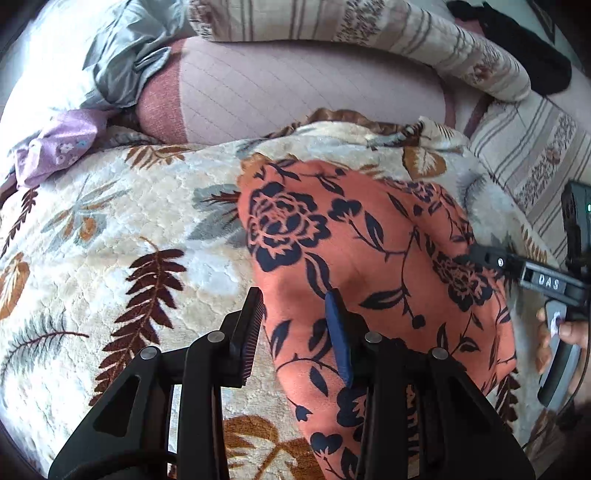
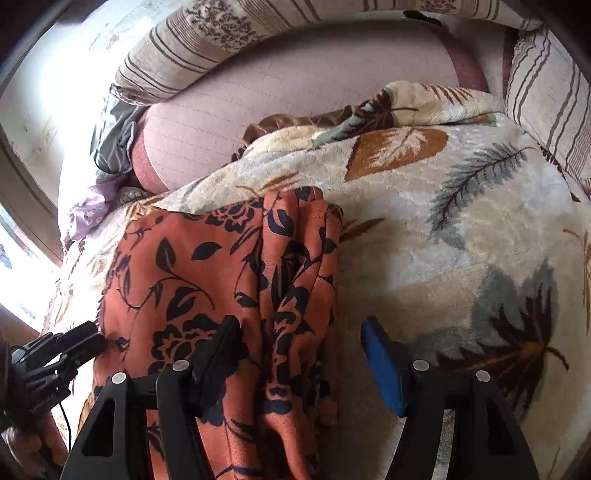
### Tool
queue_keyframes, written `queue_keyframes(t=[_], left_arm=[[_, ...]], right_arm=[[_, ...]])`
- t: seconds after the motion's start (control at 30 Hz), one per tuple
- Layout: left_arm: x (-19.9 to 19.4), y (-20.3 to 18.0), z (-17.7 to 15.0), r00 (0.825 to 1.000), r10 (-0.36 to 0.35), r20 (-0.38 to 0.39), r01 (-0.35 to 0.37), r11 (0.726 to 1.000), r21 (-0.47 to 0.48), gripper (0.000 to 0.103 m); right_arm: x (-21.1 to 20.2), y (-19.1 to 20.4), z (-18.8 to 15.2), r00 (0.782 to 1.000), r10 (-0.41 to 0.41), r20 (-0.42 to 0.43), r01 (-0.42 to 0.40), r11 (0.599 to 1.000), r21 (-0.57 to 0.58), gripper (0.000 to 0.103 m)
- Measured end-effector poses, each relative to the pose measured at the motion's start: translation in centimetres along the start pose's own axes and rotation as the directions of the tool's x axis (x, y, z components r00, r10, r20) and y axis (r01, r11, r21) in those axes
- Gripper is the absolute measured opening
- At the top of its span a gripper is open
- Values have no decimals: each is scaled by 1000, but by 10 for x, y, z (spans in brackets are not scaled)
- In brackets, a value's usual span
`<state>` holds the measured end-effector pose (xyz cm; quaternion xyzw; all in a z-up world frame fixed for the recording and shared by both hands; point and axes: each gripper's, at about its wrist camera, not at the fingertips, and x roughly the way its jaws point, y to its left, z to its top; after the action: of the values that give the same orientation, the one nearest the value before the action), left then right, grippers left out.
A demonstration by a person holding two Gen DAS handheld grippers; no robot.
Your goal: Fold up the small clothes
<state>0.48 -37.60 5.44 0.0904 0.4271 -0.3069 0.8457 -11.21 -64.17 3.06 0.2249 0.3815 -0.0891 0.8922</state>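
Left wrist view shows an orange garment [image 1: 373,258] printed with dark flowers, lying in the centre right of the frame on a cream blanket [image 1: 122,236] with a leaf pattern. The left gripper [image 1: 301,325] hangs over the garment's left edge with its jaws apart; nothing is pinched between them, though whether the blue right pad touches the cloth cannot be told. At the right edge of the frame the right gripper [image 1: 480,254] reaches in over the garment's right side, a hand [image 1: 554,332] behind it on the trigger.

From the right wrist view the garment [image 2: 207,273] fills the lower left, its right side bunched in long folds. The right gripper [image 2: 299,339] stands open astride those folds, pads clear of the cloth. The left gripper [image 2: 85,336] shows at the lower left edge beside the garment.

Beyond the blanket [image 2: 461,206] lies a pink quilted sheet [image 1: 303,88], with a striped pillow [image 1: 369,33] along the top, grey cloth [image 1: 122,55] at the upper left, and a small lilac piece [image 1: 62,144] just below it.
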Motion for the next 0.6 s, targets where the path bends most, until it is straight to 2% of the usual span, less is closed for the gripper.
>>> queue_keyframes(t=[0.07,0.17,0.33,0.53,0.6], left_arm=[[-4,13,3,1000,-20,5,20,998,-67,65],[-3,22,4,999,-45,-8,44,992,-116,66],[6,19,1,995,-91,-44,84,987,-140,66],[32,19,-3,987,-115,-112,94,979,-180,66],[38,20,-5,984,-135,-113,111,974,-198,69]], right_arm=[[-8,-2,0,999,41,-5,-41,999,6,65],[-9,-4,-2,994,105,-44,-103,994,31,65],[-8,-6,-11,991,119,-62,-116,992,50,67],[3,-2,-15,983,162,-91,-157,986,57,74],[9,-1,-15,981,165,-98,-160,986,56,77]])
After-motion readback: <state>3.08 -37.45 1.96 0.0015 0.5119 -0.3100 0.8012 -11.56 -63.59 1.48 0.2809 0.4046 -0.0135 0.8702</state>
